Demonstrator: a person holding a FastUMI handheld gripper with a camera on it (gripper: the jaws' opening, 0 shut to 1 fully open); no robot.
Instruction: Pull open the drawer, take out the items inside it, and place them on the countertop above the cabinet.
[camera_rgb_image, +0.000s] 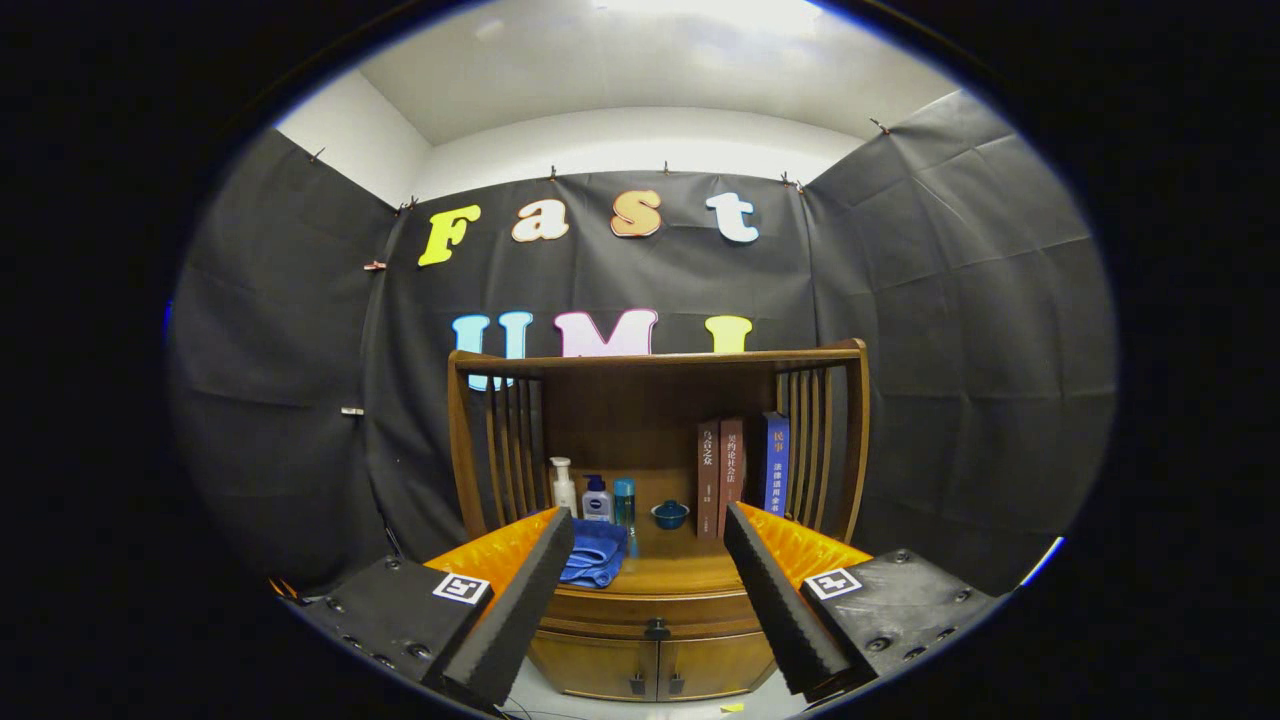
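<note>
Gripper view. Your gripper (648, 540) is held with its fingers spread wide and nothing between them but open air. The left finger covers part of the blue cloth (594, 553), and both fingers cut off the outer ends of the countertop (668, 577). You cannot tell what the drawer (655, 610) holds, because it is closed.

The drawer sits beyond the fingers, centred in the gap between them, directly under the countertop edge. Its small dark knob (656, 629) is at mid-front. Below it are two cabinet doors (652, 666), each with a small handle near the centre seam.

On the countertop, inside the wooden shelf frame (656, 360), you see a white pump bottle (563, 487), a smaller bottle (597, 500) and a teal bottle (624, 502) standing close together at the left. A small blue bowl (669, 514) stands near the middle. Three upright books (741, 474) stand at the right.
</note>
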